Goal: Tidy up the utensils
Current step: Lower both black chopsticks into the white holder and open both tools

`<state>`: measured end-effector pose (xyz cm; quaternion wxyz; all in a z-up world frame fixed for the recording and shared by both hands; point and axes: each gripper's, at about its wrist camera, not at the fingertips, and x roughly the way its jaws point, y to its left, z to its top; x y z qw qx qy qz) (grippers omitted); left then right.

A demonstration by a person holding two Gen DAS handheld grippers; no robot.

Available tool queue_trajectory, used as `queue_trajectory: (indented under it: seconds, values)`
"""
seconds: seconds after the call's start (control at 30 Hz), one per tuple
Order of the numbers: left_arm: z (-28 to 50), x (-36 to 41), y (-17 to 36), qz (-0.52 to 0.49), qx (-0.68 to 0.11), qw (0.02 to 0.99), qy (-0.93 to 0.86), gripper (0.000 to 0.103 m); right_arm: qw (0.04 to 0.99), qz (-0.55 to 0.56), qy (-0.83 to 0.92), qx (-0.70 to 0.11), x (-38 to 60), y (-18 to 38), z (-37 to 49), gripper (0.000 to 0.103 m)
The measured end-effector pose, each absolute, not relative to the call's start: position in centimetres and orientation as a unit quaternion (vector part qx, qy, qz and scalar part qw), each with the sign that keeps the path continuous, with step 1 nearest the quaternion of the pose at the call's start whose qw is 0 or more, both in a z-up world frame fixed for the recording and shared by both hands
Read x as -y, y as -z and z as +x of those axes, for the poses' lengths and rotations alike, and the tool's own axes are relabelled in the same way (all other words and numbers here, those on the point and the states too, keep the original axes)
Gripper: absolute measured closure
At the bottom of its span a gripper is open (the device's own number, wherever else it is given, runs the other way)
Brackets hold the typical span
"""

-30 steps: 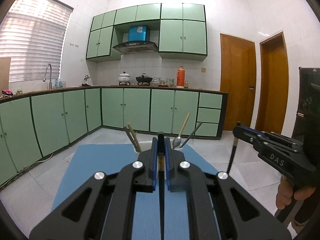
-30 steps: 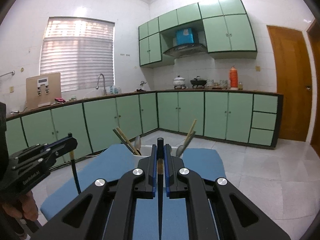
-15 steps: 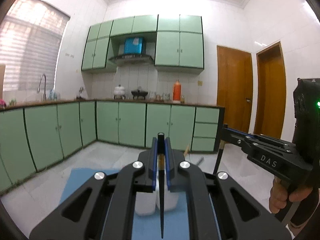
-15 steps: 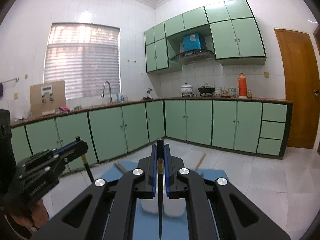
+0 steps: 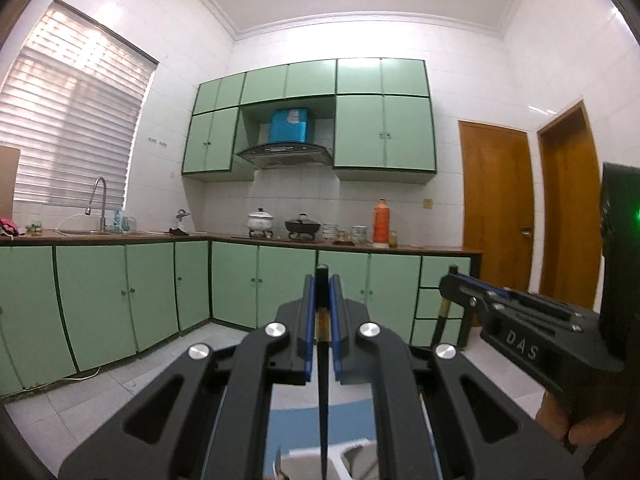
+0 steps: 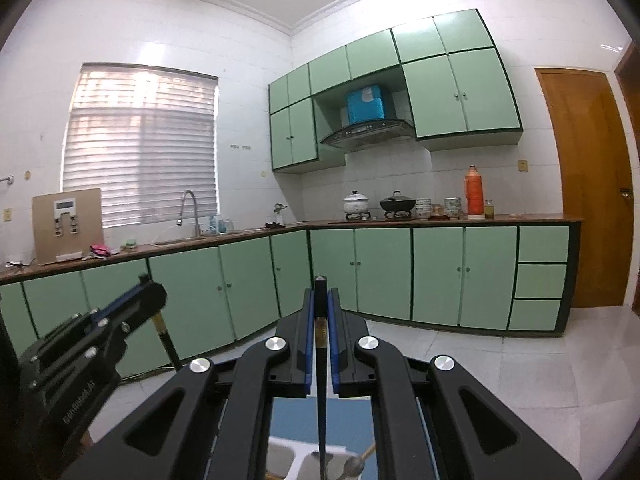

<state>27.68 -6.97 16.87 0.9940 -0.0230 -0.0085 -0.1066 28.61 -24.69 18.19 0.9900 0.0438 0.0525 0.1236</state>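
Note:
My left gripper [image 5: 321, 280] is shut on a black chopstick [image 5: 323, 408] that hangs straight down. My right gripper [image 6: 319, 284] is shut on another black chopstick [image 6: 321, 400], also hanging down. Each gripper shows in the other's view: the right one [image 5: 450, 276] with its chopstick at right, the left one [image 6: 150, 286] with its chopstick at left. Far below, a white utensil holder [image 5: 304, 460] stands on a blue mat [image 5: 292, 424]; it also shows in the right wrist view [image 6: 296, 452] with a spoon [image 6: 354, 466] inside. Both chopstick tips hang above the holder.
Green kitchen cabinets [image 5: 160, 296] and a counter with pots [image 5: 302, 226] and an orange thermos [image 5: 381, 222] run along the far walls. Wooden doors [image 5: 494, 216] are at right. The tiled floor [image 6: 520, 360] surrounds the mat.
Both grippers have risen with their chopsticks; the holder and mat have dropped to the bottom edge of both views. The grips have not changed.

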Motion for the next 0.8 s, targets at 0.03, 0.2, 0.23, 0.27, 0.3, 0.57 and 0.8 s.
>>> queue_trajectory:
  seconds: [0.03, 0.2, 0.23, 0.27, 0.3, 0.57, 0.8]
  values:
    - [28.6, 7.1, -16.6, -0.025, 0.005, 0.994, 0.103, 0.097, 0.99, 0.043, -0.12, -0.056, 24.7, -17.7, 29.5, 0.096]
    - [31.2, 7.1, -14.4, -0.034, -0.024, 0.995, 0.095, 0.097, 0.989, 0.044, -0.118, -0.081, 24.2, -15.4, 32.0, 0.096]
    - [31.5, 7.0, -14.0, -0.035, -0.029, 0.994, 0.095, 0.097, 0.988, 0.043, -0.119, -0.084, 24.1, -14.9, 32.1, 0.096]
    - [31.7, 6.9, -13.6, -0.035, -0.032, 0.994, 0.095, 0.097, 0.988, 0.042, -0.12, -0.09, 24.0, -14.3, 32.3, 0.096]
    - [32.0, 7.0, -13.0, -0.033, -0.037, 0.994, 0.094, 0.097, 0.987, 0.041, -0.119, -0.096, 23.9, -13.7, 32.4, 0.096]
    - [32.8, 6.8, -10.4, -0.02, -0.064, 0.993, 0.094, 0.097, 0.984, 0.039, -0.124, -0.125, 23.2, -9.9, 32.4, 0.096]
    - [33.7, 6.7, -7.8, -0.005, -0.105, 0.99, 0.09, 0.097, 0.98, 0.03, -0.121, -0.153, 22.7, -7.5, 32.6, 0.096]
